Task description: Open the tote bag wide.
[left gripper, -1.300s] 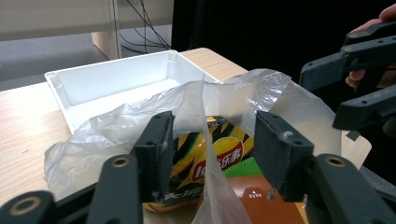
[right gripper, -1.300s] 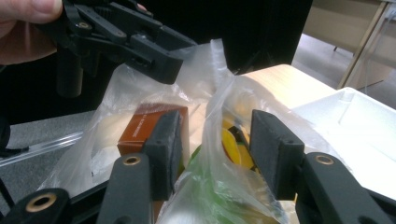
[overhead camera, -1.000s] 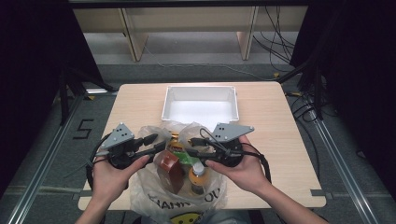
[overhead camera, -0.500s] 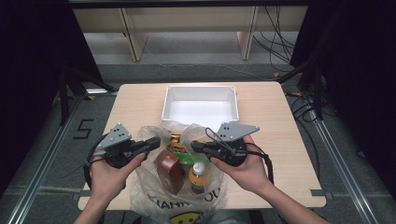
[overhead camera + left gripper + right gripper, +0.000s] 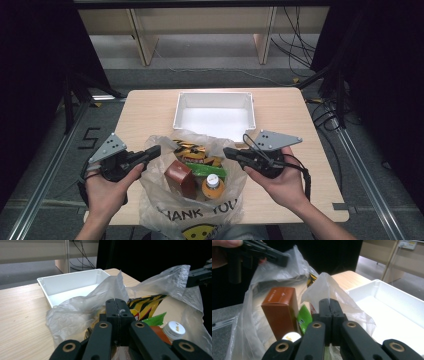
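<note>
Now the plastic bag [image 5: 192, 200] gapes wider than half a second ago, because the left gripper [image 5: 150, 152] and right gripper [image 5: 231, 152] have drawn apart, each pulling its side of the rim outward. Both pairs of jaws stand pressed together, each pinching a fold of the bag's film. Beyond the tongs, on the table [image 5: 300, 115], sits the white tray [image 5: 214, 97], bare inside. Between the tongs, within the mouth, stand a brown box [image 5: 180, 177], a yellow striped snack packet [image 5: 192, 150], a green packet [image 5: 207, 171] and a white-capped bottle [image 5: 213, 184]. With the mouth held open, the contents look reachable, probably for transfer to the tray.
</note>
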